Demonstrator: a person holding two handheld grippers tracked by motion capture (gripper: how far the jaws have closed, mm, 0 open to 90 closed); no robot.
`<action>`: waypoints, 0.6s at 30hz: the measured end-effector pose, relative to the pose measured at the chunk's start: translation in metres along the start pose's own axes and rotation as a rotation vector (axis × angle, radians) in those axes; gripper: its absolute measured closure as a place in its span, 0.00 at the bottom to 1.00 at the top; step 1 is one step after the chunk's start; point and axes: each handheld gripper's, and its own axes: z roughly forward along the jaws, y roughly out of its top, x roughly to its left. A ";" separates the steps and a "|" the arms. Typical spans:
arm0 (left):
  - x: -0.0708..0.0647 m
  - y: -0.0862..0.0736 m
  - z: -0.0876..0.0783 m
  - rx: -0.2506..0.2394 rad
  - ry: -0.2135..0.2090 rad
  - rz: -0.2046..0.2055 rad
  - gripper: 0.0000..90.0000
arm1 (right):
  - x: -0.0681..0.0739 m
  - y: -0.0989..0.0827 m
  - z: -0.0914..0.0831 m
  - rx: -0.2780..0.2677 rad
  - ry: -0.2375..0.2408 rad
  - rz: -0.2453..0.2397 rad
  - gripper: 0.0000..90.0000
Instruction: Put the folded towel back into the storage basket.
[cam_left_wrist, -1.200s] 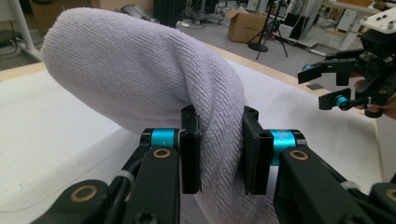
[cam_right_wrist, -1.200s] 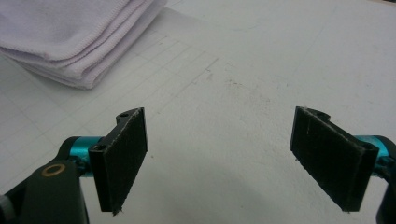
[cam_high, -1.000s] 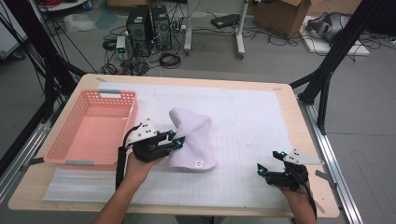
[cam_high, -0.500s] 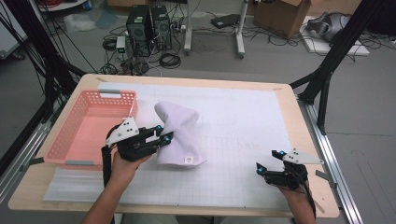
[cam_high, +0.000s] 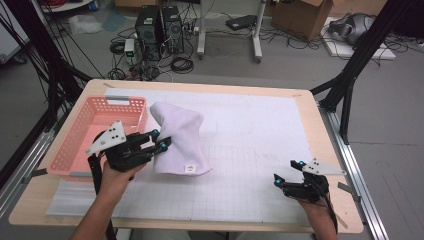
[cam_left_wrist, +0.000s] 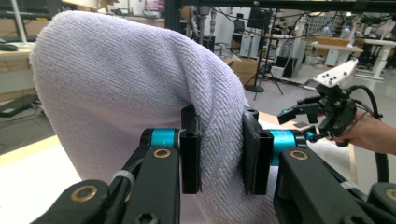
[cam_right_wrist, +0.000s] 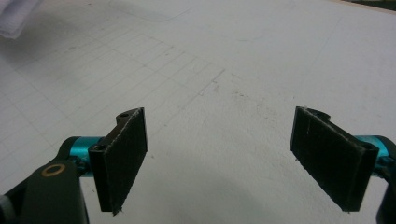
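A pale lilac towel (cam_high: 179, 132) hangs folded beside the pink basket (cam_high: 95, 125), lifted mostly off the white grid mat (cam_high: 260, 145). My left gripper (cam_high: 159, 140) is shut on the towel's left edge, just right of the basket's near corner. In the left gripper view the towel (cam_left_wrist: 116, 84) drapes over the left gripper (cam_left_wrist: 218, 154), bunched between both pads. My right gripper (cam_high: 286, 171) rests near the table's front right, open, with nothing between its fingers. The right gripper view shows the right gripper (cam_right_wrist: 233, 163) wide over bare mat, with a towel corner (cam_right_wrist: 16, 14) far off.
The basket has nothing in it and sits at the table's left side. The other hand's gripper (cam_left_wrist: 327, 112) appears in the left gripper view, beyond the towel. Black frame posts (cam_high: 345, 85) stand past the table's right edge; computers and cables lie on the floor behind.
My left gripper has carried the towel leftward and upward, from the middle of the mat to beside the basket. The right gripper has stayed put.
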 end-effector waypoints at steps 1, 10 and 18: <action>0.000 0.000 0.000 0.000 0.000 0.000 0.80 | 0.000 0.000 0.000 -0.001 0.000 -0.001 0.20; 0.011 0.011 -0.024 -0.026 0.030 0.011 0.80 | 0.000 0.001 0.000 -0.007 -0.001 0.000 0.20; 0.023 0.015 -0.045 -0.041 0.080 0.001 0.80 | 0.000 0.001 0.001 -0.003 0.000 0.001 0.20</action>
